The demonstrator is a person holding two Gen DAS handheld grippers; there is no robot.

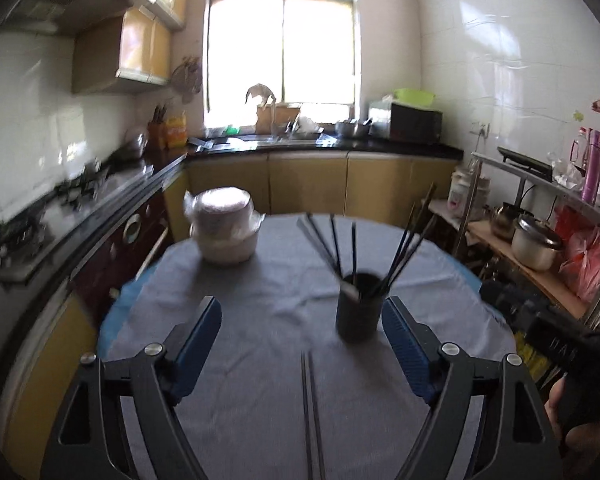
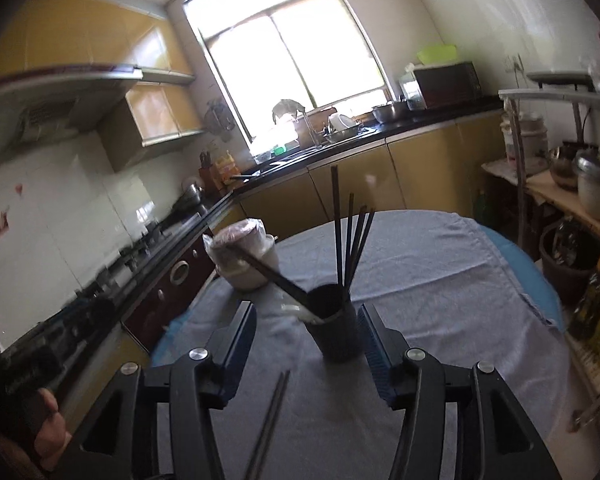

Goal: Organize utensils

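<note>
Round surface (image 1: 260, 304) draped in a grey cloth, carrying a dark holder cup (image 1: 358, 308) right of centre with several black chopsticks (image 1: 334, 246) already fanned out of it. One loose pair of chopsticks (image 1: 312, 412) lying flat on the cloth, just in front of the cup, long axis running toward the camera. Stacked white containers (image 1: 224, 232) well apart at the far left.

Left gripper (image 1: 302, 344) spread wide, nothing between the pads, hanging above the loose pair with the cup just inside its right finger. Right gripper (image 2: 308, 344) also spread, less widely, empty; cup just inside its right finger, the loose pair (image 2: 270, 420) below and to the left.

Judged handling: thin, stiff, light, and probably slick lacquer or plastic; prone to rolling and to scissoring apart when pinched. Lying flush on soft cloth, so little clearance beneath; pads likely to need pressing into the fabric. Best hold probably across both sticks together near the middle or slightly toward the thicker end, pads square to the length, so neither pivots out. Cup looks light and top-heavy with sticks leaning outward; likely to tip if knocked.
</note>
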